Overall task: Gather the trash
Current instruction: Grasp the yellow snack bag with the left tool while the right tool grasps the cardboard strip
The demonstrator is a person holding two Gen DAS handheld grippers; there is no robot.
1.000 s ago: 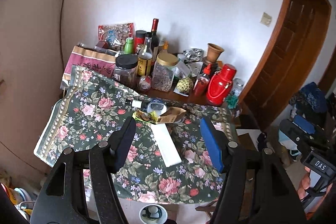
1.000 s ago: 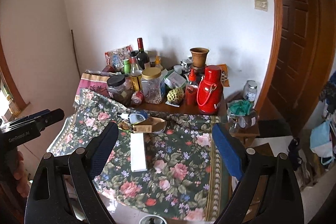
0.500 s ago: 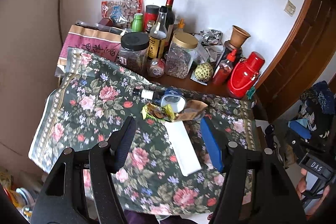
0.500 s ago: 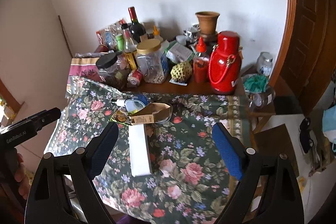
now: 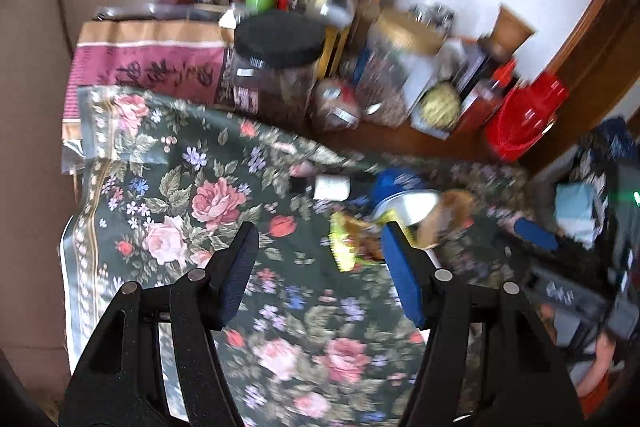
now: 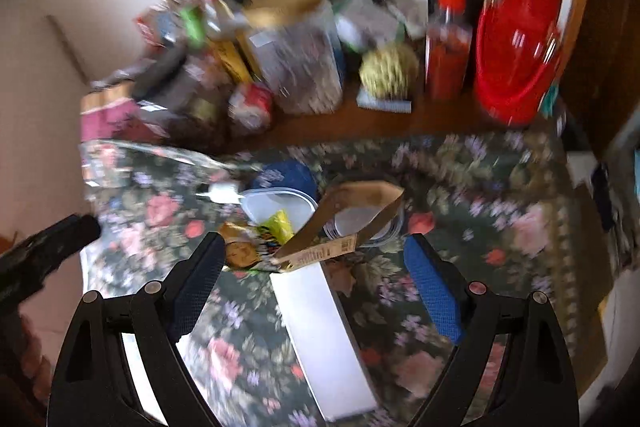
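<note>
I have brought both grippers forward and down over the table since a second ago: the back wall and door have slid out of my views, and the floral green tablecloth (image 6: pixel 460 187) with its small heap of rubbish now fills them. Both pictures are smeared, so the hands are on the move.

My right gripper (image 6: pixel 316 267) hangs with its fingers spread wide and nothing between the pads. Below its opening lies the long white flat box (image 6: pixel 320 331), and just past that the folded brown cardboard sleeve (image 6: pixel 352 223), tilted up over a clear plastic tub (image 6: pixel 276 205). Beside them, towards the left finger, sits the crumpled yellow-and-brown snack wrapper (image 6: pixel 260 239), touching the box's far end.

My left gripper (image 5: pixel 320 263) is likewise spread and holds nothing. In its view the wrapper (image 5: pixel 356 239) lies just beside its right-hand finger, not between the pads, and the small white bottle (image 5: pixel 330 187) lies further back on the cloth.

I judge this the end of the approach: nothing is collected yet. The right side looks lined up for the box or the sleeve, the left needs a shift towards the wrapper. The jars and bottles (image 5: pixel 276 67) behind are well apart and I leave them alone.
</note>
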